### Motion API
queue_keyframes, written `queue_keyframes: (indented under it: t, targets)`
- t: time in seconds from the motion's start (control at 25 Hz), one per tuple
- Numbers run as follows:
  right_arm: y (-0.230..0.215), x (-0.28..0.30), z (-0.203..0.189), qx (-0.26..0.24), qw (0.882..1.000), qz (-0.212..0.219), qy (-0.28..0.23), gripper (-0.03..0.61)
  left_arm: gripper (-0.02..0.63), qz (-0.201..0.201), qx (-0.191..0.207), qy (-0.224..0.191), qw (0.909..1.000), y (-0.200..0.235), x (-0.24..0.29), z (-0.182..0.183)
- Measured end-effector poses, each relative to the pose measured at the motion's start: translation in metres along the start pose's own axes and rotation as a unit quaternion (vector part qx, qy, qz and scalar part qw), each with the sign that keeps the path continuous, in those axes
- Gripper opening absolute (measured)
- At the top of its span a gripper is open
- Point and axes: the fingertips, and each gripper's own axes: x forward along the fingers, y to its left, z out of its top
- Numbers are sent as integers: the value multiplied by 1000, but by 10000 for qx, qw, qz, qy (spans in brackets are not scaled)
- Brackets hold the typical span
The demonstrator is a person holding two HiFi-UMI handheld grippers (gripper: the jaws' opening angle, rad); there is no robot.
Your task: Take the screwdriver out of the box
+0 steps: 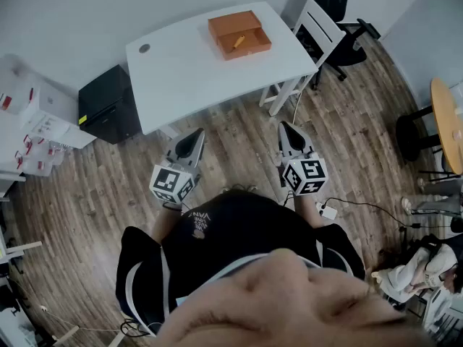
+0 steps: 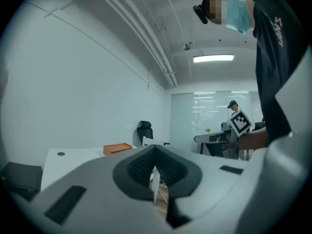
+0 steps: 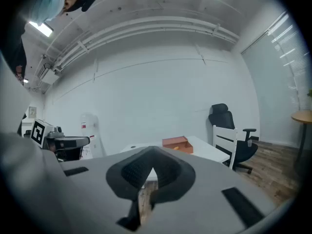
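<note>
An open orange box (image 1: 239, 34) lies at the far right part of a white table (image 1: 188, 71). Inside it rests a screwdriver (image 1: 239, 42) with an orange-yellow handle. Both grippers hang over the wooden floor, well short of the table and apart from the box. My left gripper (image 1: 195, 137) is shut with nothing in it, and so is my right gripper (image 1: 285, 129). In the left gripper view the shut left gripper (image 2: 155, 168) points level, with the box (image 2: 117, 148) far off. In the right gripper view the box (image 3: 178, 143) lies beyond the right gripper (image 3: 147, 172).
A white chair (image 1: 311, 27) and a black office chair (image 1: 340, 6) stand at the table's right end. A black cabinet (image 1: 108, 107) sits left of the table, beside white storage boxes (image 1: 29, 121). A round wooden table (image 1: 448, 121) and a floor cable (image 1: 362, 207) lie to the right.
</note>
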Motion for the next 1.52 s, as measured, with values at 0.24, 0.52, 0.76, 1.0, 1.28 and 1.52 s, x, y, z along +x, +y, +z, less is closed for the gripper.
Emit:
queue_keyframes:
  t: [0.24, 0.52, 0.76, 1.0, 1.28, 1.52]
  targets:
    - [9, 4, -11, 66, 9999, 37, 118, 12, 15, -27, 57, 96, 9999, 3, -7, -5]
    - [21, 15, -11, 110, 9998, 136, 75, 12, 15, -151, 72, 179, 9997, 11, -13, -15]
    - [19, 28, -20, 113, 9992, 260, 295, 12, 15, -22, -172, 178, 9997, 19, 3, -21]
    - [-5, 59, -14, 151, 9988, 330, 318, 12, 16, -19, -205, 213, 9996, 29, 45, -15]
    - [-45, 99, -6, 172, 9983, 481, 298, 12, 15, 79, -127, 186, 9997, 40, 105, -10]
    - [-86, 128, 5, 146, 9973, 659, 281, 12, 15, 260, -93, 134, 9995, 43, 157, -2]
